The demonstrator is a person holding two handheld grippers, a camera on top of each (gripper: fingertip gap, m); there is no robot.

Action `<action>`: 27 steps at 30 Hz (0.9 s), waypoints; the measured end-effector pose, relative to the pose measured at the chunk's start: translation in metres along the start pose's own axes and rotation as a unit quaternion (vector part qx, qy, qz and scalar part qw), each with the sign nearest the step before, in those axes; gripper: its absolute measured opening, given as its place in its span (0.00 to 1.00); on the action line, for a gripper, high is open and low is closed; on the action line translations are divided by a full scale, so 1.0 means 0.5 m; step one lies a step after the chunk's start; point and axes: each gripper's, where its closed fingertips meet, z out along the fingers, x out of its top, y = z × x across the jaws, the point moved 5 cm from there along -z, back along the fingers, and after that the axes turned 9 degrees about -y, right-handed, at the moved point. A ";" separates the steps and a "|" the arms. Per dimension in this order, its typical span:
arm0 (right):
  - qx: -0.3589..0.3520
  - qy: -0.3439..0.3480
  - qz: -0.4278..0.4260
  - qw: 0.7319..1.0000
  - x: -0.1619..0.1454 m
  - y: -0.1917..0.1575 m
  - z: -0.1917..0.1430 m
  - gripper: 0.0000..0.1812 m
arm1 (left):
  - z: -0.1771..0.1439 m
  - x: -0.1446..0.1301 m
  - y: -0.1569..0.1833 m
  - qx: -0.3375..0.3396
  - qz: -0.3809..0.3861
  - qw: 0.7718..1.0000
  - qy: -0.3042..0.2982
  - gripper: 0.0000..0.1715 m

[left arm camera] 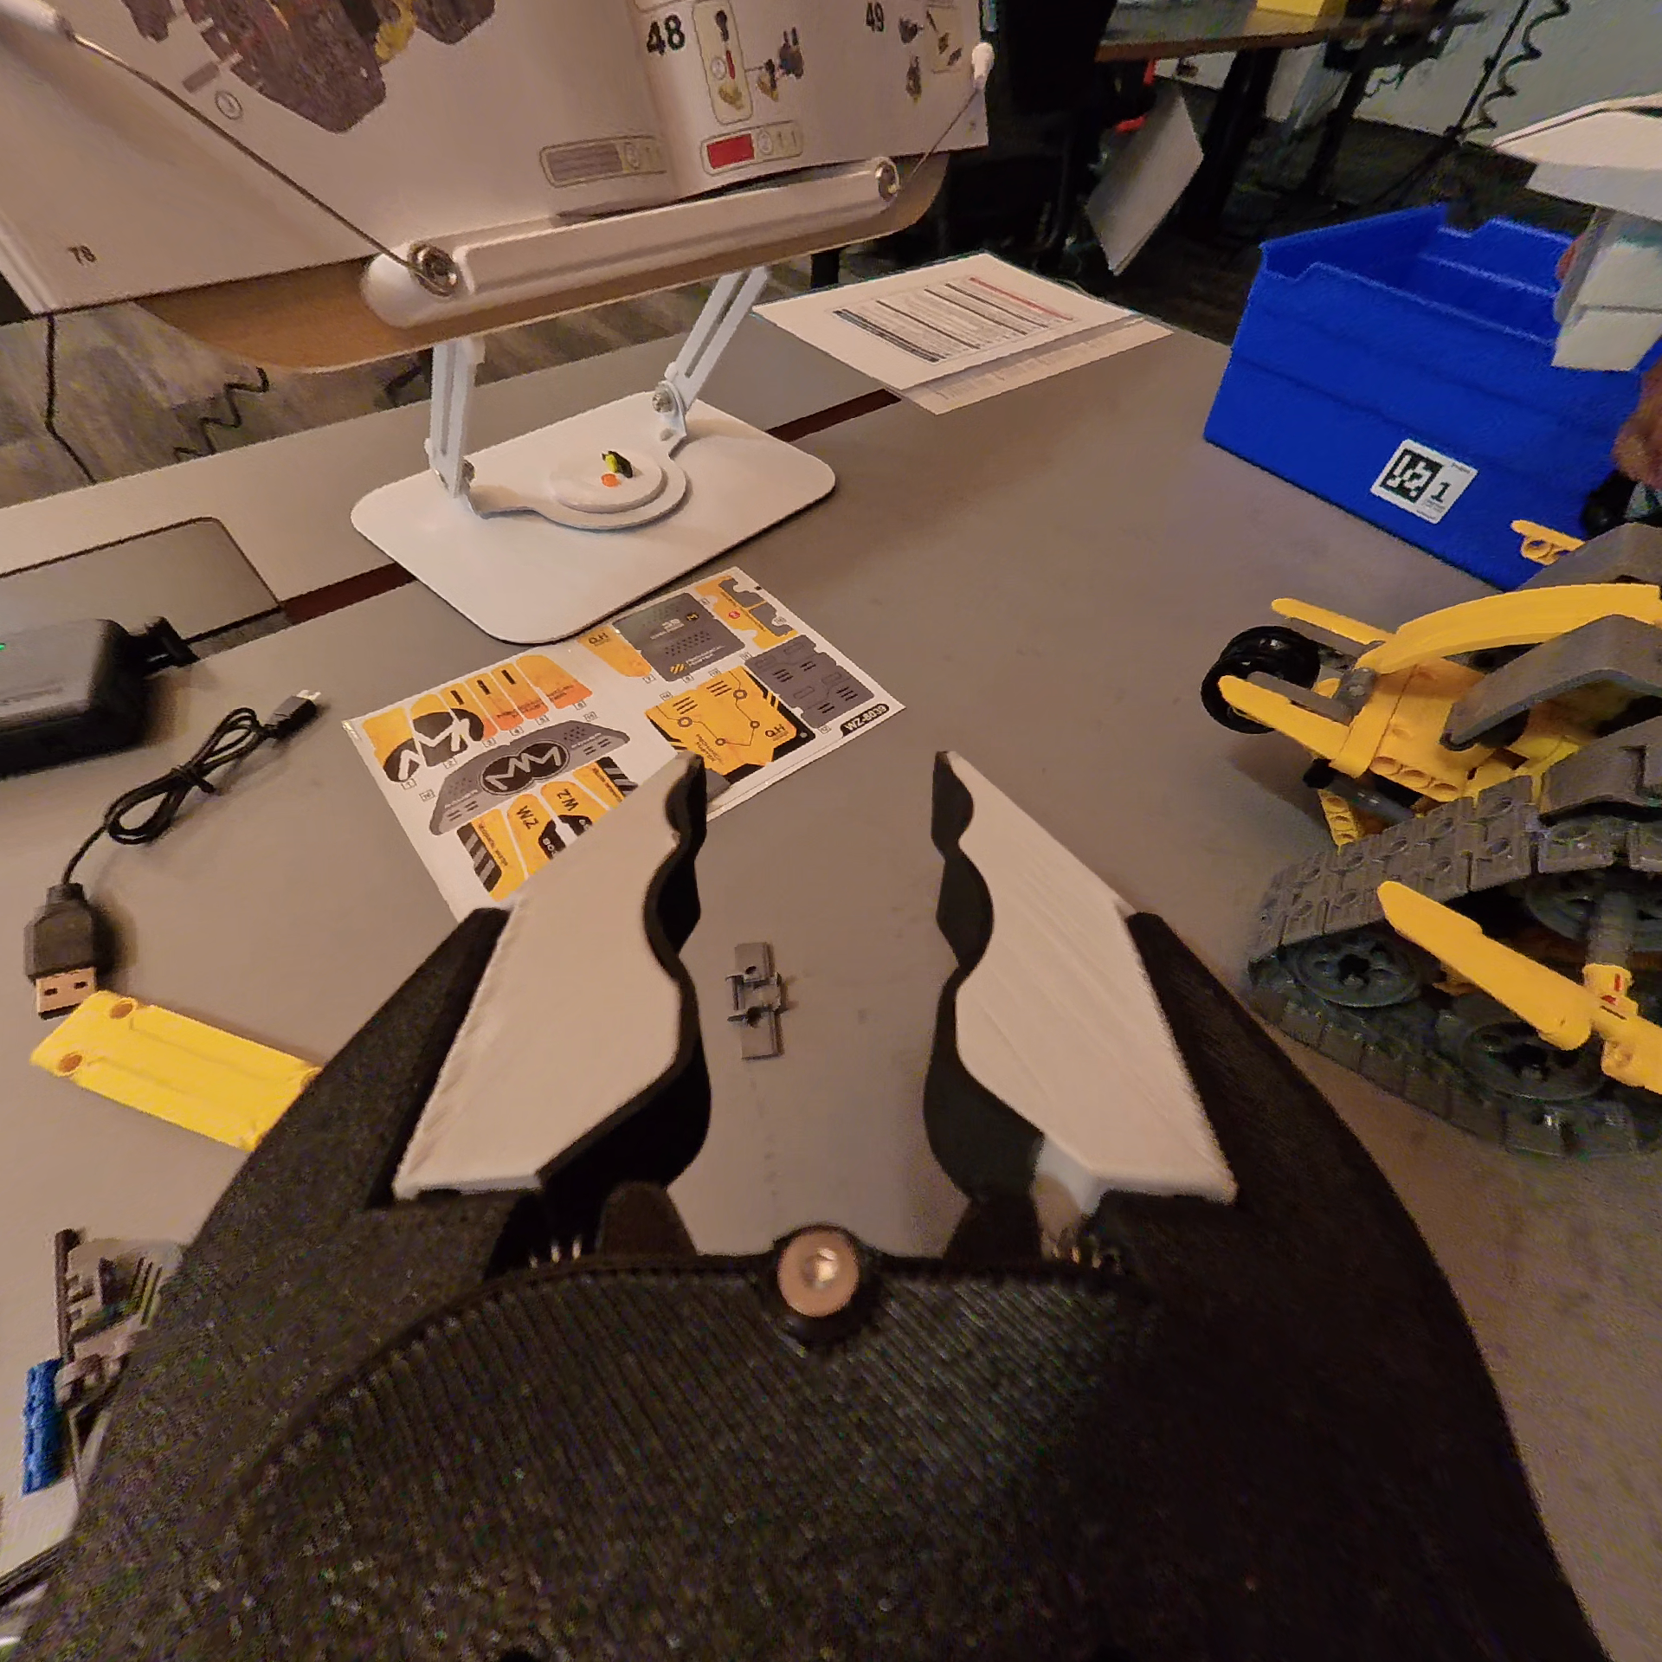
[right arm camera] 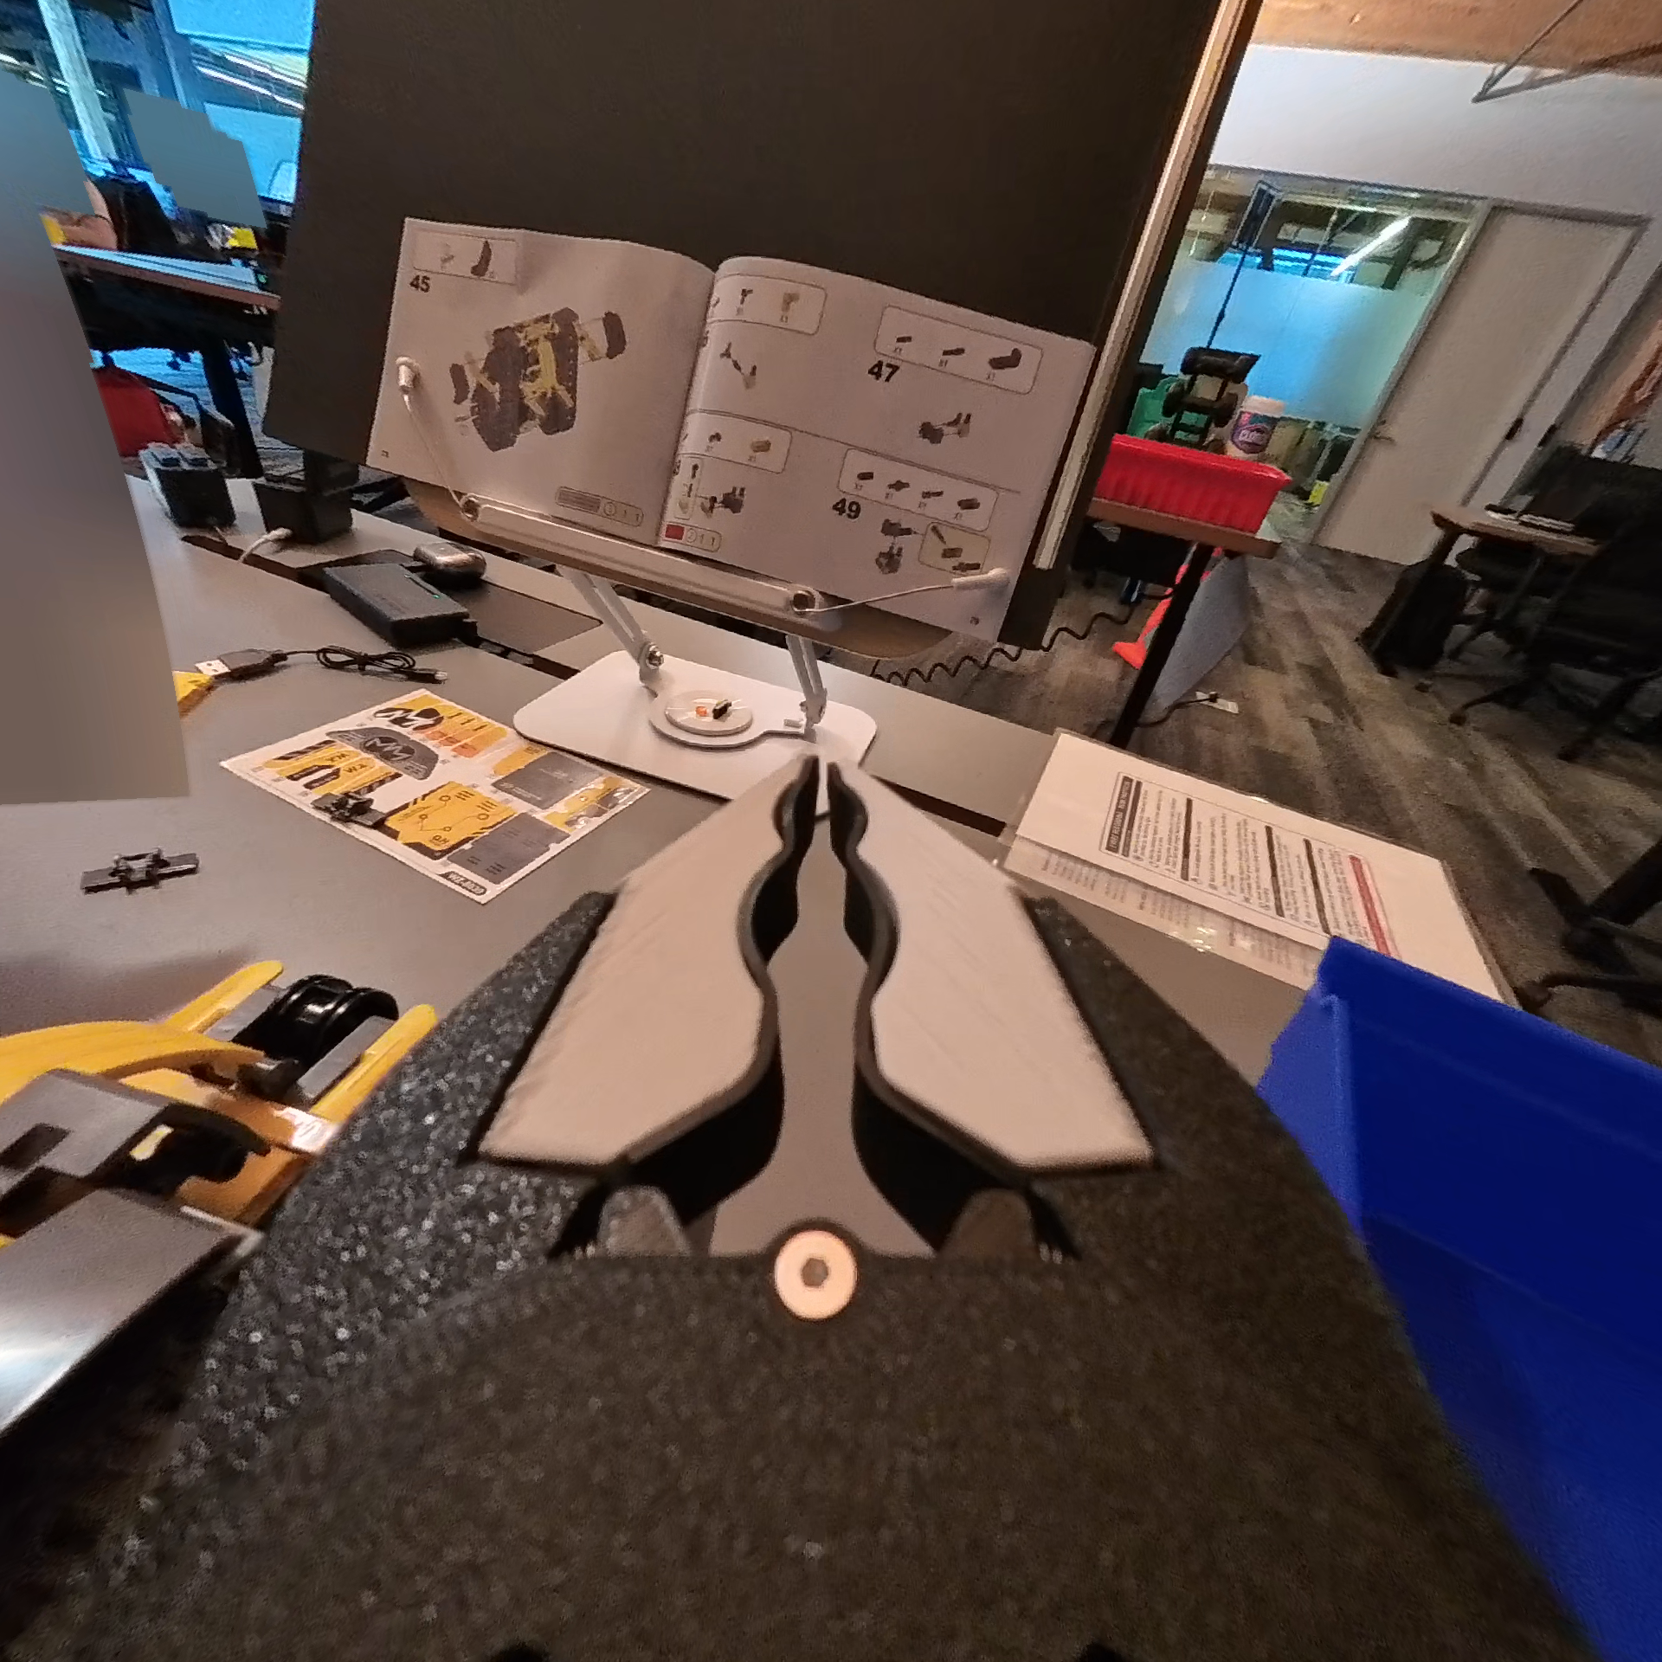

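My left gripper (left arm camera: 818, 772) is open and holds nothing, hovering low over the grey table (left arm camera: 1034, 629). A small grey track link (left arm camera: 758, 1000) lies flat on the table between its fingers, nearer the palm, and touches neither pad. The left fingertip (left arm camera: 688, 782) is over the near edge of a yellow and grey sticker sheet (left arm camera: 621, 719). My right gripper (right arm camera: 818, 773) is shut, with nothing visible between its pads, and it points toward the white book stand base (right arm camera: 692, 719). The link also shows in the right wrist view (right arm camera: 139, 871).
A yellow and grey tracked model (left arm camera: 1484, 809) stands at the right, with a blue bin (left arm camera: 1403, 378) behind it. An open instruction booklet (right arm camera: 719, 405) rests on the stand. A printed sheet (right arm camera: 1259, 872), a yellow panel (left arm camera: 171, 1070), a USB cable (left arm camera: 135, 809) and a black box (left arm camera: 63, 692) lie around. Tip to tip, the grippers are about 30 cm apart. My left tips are roughly 20 cm from the yellow panel (left arm camera: 171, 1070).
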 end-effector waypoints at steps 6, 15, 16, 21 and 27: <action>0.043 -0.005 0.011 0.999 -0.016 -0.013 0.012 0.08 | 0.009 -0.015 -0.013 0.017 0.013 1.000 -0.020 0.23; 0.081 0.005 0.029 0.996 -0.013 -0.026 0.008 0.11 | 0.005 -0.008 -0.004 -0.013 0.003 1.000 -0.005 0.23; 0.080 0.004 0.028 0.996 -0.015 -0.026 0.008 0.11 | 0.005 -0.009 -0.005 -0.014 0.001 1.000 -0.006 0.24; 0.112 0.010 0.057 0.992 -0.012 -0.032 0.006 0.12 | 0.007 -0.009 0.005 -0.045 -0.012 0.999 -0.004 0.26; 0.114 0.012 0.059 0.992 -0.013 -0.033 0.007 0.12 | 0.004 -0.005 0.004 -0.037 -0.005 0.999 0.003 0.26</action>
